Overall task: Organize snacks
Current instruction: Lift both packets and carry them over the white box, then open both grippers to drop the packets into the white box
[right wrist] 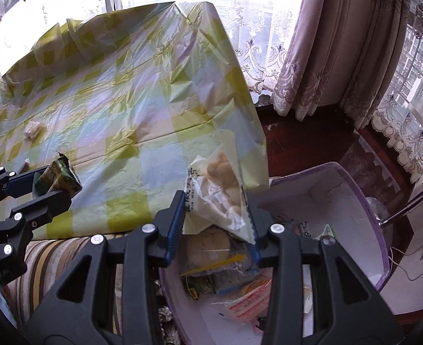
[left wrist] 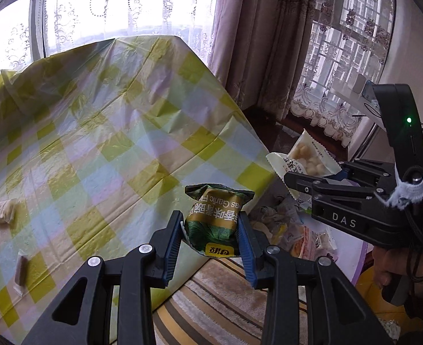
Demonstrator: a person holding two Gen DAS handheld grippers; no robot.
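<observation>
Jaws of the right gripper (right wrist: 215,224) are clamping a white snack bag (right wrist: 221,192) directly over the open box (right wrist: 355,201) — nearer arm, straight drop. Left gripper (left wrist: 210,233) is pinching a green packet (left wrist: 217,215) at the desk (left wrist: 96,132) edge, box lying to its right.

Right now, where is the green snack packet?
The green snack packet is pinched between the fingers of the left gripper, held in the air just past the edge of the checked tablecloth, left of the white snack bin.
</observation>
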